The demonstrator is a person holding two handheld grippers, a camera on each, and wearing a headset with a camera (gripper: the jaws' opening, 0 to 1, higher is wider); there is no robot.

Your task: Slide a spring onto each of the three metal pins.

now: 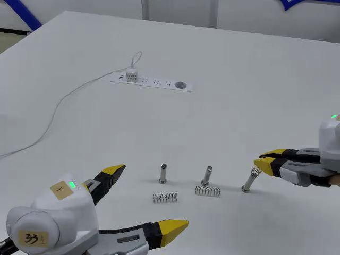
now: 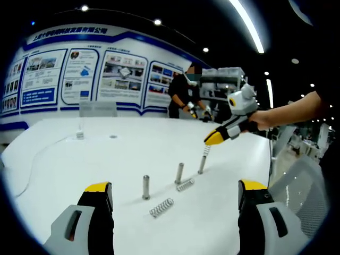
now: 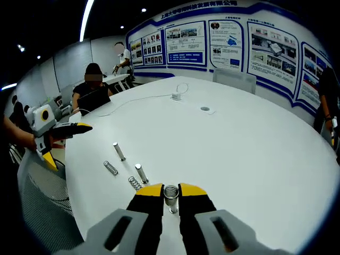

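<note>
— Risk from here?
— Could knock the leaning right pin (image 1: 247,182) flat with a sideways push; could snag or drop the spring (image 1: 255,171) pinched at its top by the right gripper (image 1: 259,159), closed on it.
— Counts?
— Three pins: left pin (image 1: 163,173) and middle pin (image 1: 206,175) upright. Three springs, two loose springs (image 1: 165,197) lying on the surface (image 1: 239,106) just near them. Left gripper (image 1: 154,195) wide open, empty, near left.

white table (image 1: 239,106), silver pins (image 1: 163,173), silver springs (image 1: 165,197), yellow-tipped left tool (image 1: 151,197), yellow-tipped right tool (image 1: 259,158)
</note>
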